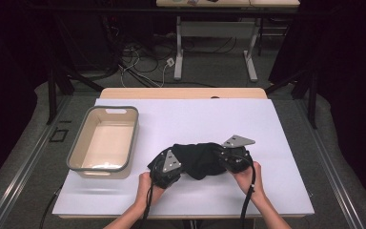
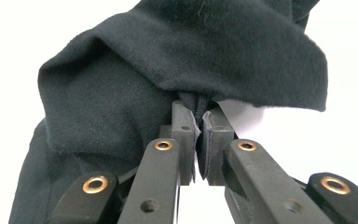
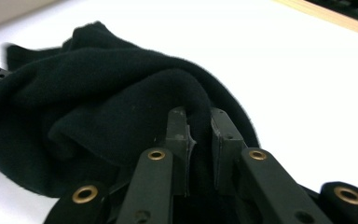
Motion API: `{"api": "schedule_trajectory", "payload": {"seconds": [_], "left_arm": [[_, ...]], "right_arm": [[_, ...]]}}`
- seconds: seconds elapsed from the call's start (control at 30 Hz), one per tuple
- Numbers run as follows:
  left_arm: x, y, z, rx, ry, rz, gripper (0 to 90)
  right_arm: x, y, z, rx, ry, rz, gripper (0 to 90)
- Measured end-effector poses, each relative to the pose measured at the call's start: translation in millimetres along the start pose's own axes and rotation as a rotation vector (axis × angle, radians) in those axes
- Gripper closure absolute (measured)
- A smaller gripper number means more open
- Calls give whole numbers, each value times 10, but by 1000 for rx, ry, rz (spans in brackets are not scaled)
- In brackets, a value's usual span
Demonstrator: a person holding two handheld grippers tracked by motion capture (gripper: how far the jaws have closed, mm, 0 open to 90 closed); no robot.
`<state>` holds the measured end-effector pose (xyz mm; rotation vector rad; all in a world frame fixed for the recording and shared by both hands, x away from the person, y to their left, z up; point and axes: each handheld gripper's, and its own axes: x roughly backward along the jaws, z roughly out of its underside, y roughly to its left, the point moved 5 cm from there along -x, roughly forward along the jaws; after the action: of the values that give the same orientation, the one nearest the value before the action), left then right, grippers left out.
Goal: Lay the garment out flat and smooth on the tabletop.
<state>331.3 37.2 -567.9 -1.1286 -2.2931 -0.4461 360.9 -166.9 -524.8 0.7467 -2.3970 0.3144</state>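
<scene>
A black cloth (image 1: 199,157) lies bunched on the white table sheet (image 1: 195,119), near the front middle. My left gripper (image 1: 171,166) is at the cloth's left end and my right gripper (image 1: 231,156) at its right end. In the left gripper view the left gripper (image 2: 198,116) is shut on a pinched fold of the black cloth (image 2: 168,74), which drapes over and past the jaws. In the right gripper view the right gripper (image 3: 199,122) is shut on a thick fold of the black cloth (image 3: 98,107) that fills the gap between the jaws.
A beige tub with a grey rim (image 1: 76,152) stands at the left of the table, with nothing in it. The table's wooden far edge (image 1: 183,92) lies beyond the sheet. Cables and a desk frame (image 1: 214,43) are on the floor behind.
</scene>
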Motion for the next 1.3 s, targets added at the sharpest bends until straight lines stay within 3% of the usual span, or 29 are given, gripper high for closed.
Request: {"api": "schedule_trajectory", "payload": {"seconds": [0.17, 0.37, 0.47, 0.67, 0.87, 1.0, 1.07, 1.17, 1.3], "left_arm": [[234, -40, 48, 17, -17, 14, 859], [127, -33, 163, 23, 17, 34, 835], [89, -12, 165, 10, 28, 33, 766], [67, 4, 157, 5, 38, 16, 490], [63, -13, 139, -3, 32, 9, 381], [62, 5, 135, 1, 32, 14, 326], [58, 10, 137, 1, 33, 19, 273], [50, 16, 143, 8, 37, 13, 265], [30, 25, 152, 11, 46, 3, 285]], "right_arm": [[99, 3, -24, -49, 3, -26, 803], [-150, -93, 125, -35, 92, 5, 760], [-195, -138, 153, -20, 89, 8, 719], [-73, -125, 111, 6, 56, -2, 598], [75, -53, 51, 43, 20, -28, 435], [55, 34, 59, 81, 54, -71, 380], [-2, 82, 89, 96, 81, -74, 392], [-87, 127, 130, 138, 106, -63, 498], [-137, 105, 137, 139, 94, -42, 685]]}}
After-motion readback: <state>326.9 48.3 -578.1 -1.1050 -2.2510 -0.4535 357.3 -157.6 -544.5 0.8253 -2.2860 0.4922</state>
